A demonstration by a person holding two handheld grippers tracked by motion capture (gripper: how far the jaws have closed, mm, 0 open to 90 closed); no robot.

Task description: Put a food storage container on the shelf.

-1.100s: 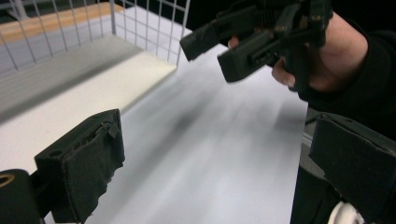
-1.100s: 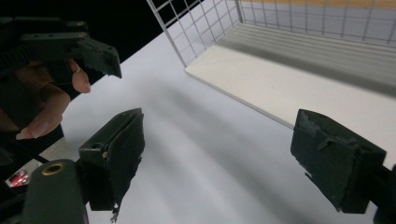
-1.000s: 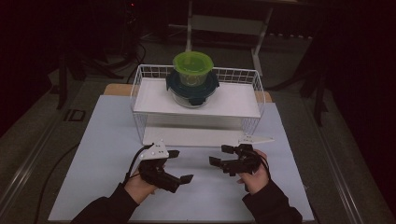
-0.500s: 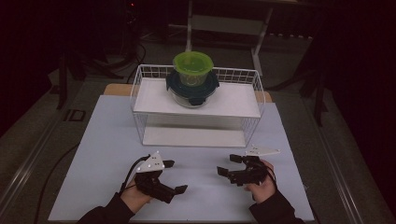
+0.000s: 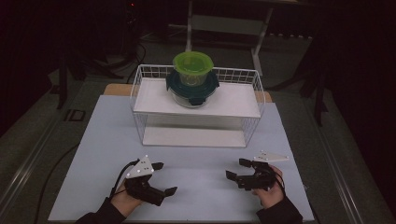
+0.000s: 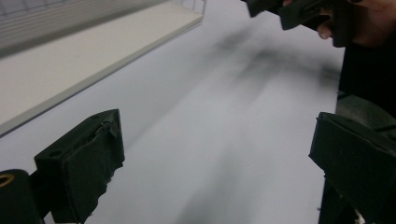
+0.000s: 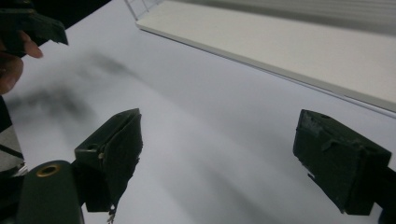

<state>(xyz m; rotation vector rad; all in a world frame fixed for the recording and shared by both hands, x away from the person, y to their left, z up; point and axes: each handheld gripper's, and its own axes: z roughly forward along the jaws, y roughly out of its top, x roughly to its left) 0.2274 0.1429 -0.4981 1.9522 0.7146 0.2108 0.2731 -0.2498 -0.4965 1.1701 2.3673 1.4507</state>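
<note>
Left gripper hovering low over white table, jaws spread wide, gripping nothing. Right gripper doing same, jaws wide apart, empty. Green-lidded container sitting atop teal-lidded container on wire rack, well ahead of both jaws.

Both hands wear dark long sleeves; the left gripper and right gripper are black, each topped with a grey three-cornered plate; jaws are chunky black blocks with rough, scuffed pads; brass-coloured ring near each base.
</note>
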